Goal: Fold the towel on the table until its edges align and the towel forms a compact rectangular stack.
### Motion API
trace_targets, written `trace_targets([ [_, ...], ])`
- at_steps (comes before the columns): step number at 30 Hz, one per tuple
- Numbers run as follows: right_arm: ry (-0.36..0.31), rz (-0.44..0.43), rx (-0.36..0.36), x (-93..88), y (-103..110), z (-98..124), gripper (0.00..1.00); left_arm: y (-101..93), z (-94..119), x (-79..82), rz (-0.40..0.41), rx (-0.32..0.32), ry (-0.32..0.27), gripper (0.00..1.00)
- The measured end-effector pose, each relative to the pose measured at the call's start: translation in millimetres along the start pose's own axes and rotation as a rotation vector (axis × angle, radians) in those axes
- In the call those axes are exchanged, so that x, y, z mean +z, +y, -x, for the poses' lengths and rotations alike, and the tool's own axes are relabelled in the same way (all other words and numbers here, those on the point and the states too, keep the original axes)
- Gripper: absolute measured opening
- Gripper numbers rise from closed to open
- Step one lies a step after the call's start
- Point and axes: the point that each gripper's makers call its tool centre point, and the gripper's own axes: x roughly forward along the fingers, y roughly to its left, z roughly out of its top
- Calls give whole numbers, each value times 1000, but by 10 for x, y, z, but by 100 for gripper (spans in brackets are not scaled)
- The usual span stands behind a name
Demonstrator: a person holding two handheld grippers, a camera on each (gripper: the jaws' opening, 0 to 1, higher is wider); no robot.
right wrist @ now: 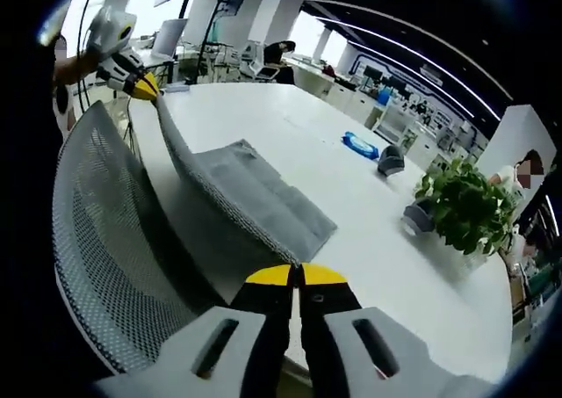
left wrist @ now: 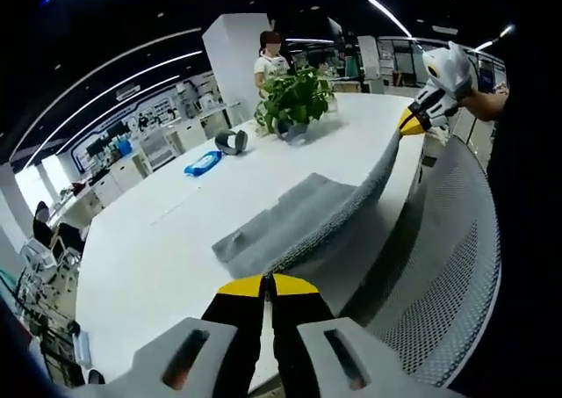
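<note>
A grey towel [left wrist: 290, 218] lies partly on the white table [left wrist: 158, 257], its near edge lifted and stretched tight between both grippers. My left gripper [left wrist: 267, 281] is shut on one corner of that edge. The right gripper [left wrist: 411, 122] shows at the upper right of the left gripper view, pinching the other corner. In the right gripper view, my right gripper [right wrist: 295, 274] is shut on the towel [right wrist: 255, 196] corner, and the left gripper [right wrist: 142, 85] holds the far corner at upper left above the table [right wrist: 290, 126].
A grey mesh chair back [left wrist: 439, 257] [right wrist: 114, 257] stands against the table's near edge under the lifted towel. A potted plant [left wrist: 294, 99] [right wrist: 461, 209], a blue object [left wrist: 204, 162] [right wrist: 358, 144] and a dark round item [left wrist: 232, 141] [right wrist: 390, 160] sit farther back. A person [left wrist: 270, 60] stands beyond the plant.
</note>
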Motion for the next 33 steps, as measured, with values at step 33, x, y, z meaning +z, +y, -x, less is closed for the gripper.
trace_targets([
  [33,81,71,-3,177,-400,-698,0,432,-604,16,-116,14,97,2],
])
